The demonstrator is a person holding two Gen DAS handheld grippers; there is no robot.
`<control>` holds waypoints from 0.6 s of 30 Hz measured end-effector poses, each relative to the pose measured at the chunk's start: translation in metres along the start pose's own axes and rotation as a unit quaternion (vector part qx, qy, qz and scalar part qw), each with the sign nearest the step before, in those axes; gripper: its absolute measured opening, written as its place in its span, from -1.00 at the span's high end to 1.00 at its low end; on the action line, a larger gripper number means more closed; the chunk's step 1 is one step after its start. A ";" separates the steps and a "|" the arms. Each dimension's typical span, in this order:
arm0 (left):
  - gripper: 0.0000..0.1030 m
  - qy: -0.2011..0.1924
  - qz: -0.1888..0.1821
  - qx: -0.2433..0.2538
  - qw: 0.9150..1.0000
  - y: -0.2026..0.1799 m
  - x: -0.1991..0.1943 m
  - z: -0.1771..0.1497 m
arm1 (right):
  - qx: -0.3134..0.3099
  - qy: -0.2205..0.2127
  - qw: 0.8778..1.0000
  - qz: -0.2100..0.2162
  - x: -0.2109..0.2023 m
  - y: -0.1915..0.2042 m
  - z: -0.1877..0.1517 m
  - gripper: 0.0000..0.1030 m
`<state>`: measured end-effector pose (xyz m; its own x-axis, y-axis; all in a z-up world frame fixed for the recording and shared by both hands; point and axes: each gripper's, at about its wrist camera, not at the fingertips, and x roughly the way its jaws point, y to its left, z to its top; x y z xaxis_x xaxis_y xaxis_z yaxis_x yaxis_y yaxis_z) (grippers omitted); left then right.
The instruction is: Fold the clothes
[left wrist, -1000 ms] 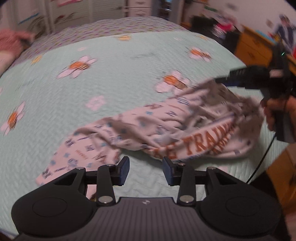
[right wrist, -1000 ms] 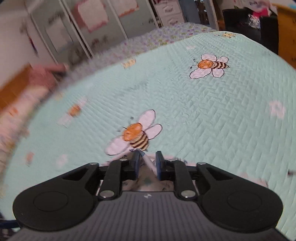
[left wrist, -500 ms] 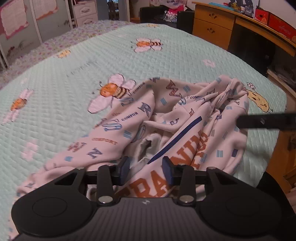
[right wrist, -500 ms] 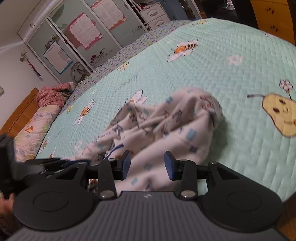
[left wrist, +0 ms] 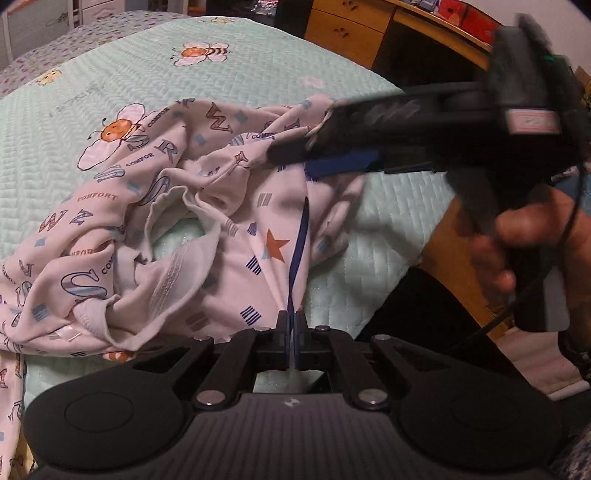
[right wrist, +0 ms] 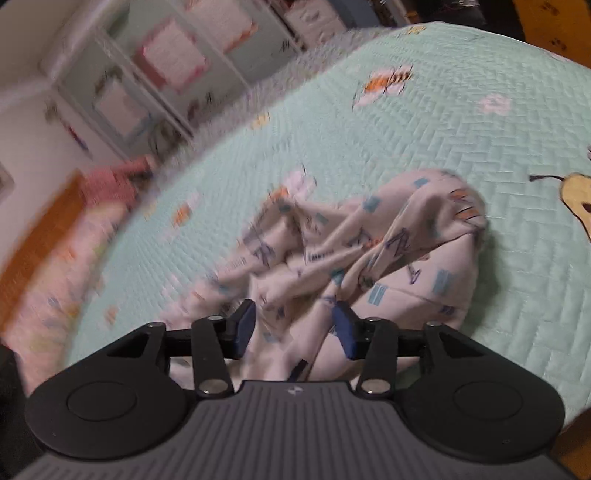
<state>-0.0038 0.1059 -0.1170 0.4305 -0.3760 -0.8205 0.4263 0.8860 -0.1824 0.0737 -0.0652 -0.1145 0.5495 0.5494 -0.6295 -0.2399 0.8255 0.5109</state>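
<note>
A crumpled white cotton garment printed with blue letters, small blue squares and an orange star point(left wrist: 207, 206) is lying bunched on a pale green quilted bedspread patterned with bees and flowers point(left wrist: 92, 74), near the bed's edge closest to both cameras.

The left gripper point(left wrist: 291, 325) is pinching a fold of this garment: its two black fingers point(left wrist: 282, 332) are pressed together with the white cloth and a dark blue stripe point(left wrist: 297, 251) caught between them, and the fabric is stretching taut from the pinch up toward the heap.

The right gripper point(right wrist: 293, 325) is reaching over the garment from the other side. Its fingers point(right wrist: 245, 325) are standing moderately apart and are opening, with a ridge of the white cloth lying between the blue pads; the pads are not pressing on it. In the left wrist view this same gripper point(left wrist: 295, 155) is appearing as a blurred black tool coming in from the right over the top of the heap, carried by a person's hand point(left wrist: 517, 240) wrapped around its handle.

Beyond the bed, a yellow wooden dresser with drawers point(left wrist: 343, 33) is standing against the far side, and the right wrist view, blurred by motion, is showing white cabinet doors with pink sheets posted on them point(right wrist: 166, 62).
</note>
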 end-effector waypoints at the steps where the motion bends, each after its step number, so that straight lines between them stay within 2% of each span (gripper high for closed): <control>1: 0.98 -0.003 0.001 -0.001 1.000 0.001 -0.003 0.001 | -0.009 0.010 1.000 -0.020 0.009 0.001 -0.002 0.06; 2: 0.98 -0.006 0.003 -0.001 1.000 0.003 -0.007 0.002 | -0.015 0.019 0.999 -0.036 0.017 0.001 -0.005 0.10; 4: 0.97 -0.014 0.005 -0.001 1.000 0.004 -0.015 0.004 | -0.022 0.019 0.999 -0.040 0.021 -0.005 -0.013 0.76; 9: 0.93 -0.063 -0.020 -0.035 0.997 0.021 -0.046 0.015 | 0.034 -0.012 0.999 0.006 -0.006 -0.039 -0.025 0.86; 11: 0.90 -0.077 -0.012 -0.052 0.996 0.030 -0.048 0.023 | 0.047 -0.012 0.999 0.015 -0.018 -0.047 -0.029 0.90; 13: 0.82 -0.079 0.010 -0.062 0.995 0.035 -0.041 0.032 | 0.058 -0.010 0.998 0.023 -0.028 -0.054 -0.034 0.91; 15: 0.67 -0.075 0.029 -0.073 0.994 0.041 -0.027 0.041 | 0.059 -0.005 0.998 0.023 -0.030 -0.055 -0.038 0.91; 18: 0.58 -0.062 0.045 -0.105 0.991 0.051 -0.006 0.052 | 0.055 -0.005 0.998 0.020 -0.028 -0.053 -0.043 0.91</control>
<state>0.0564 0.1396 -0.0933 0.5590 -0.3119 -0.7683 0.2118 0.9495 -0.2314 0.0365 -0.1184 -0.1488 0.5492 0.5797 -0.6019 -0.1727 0.7835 0.5969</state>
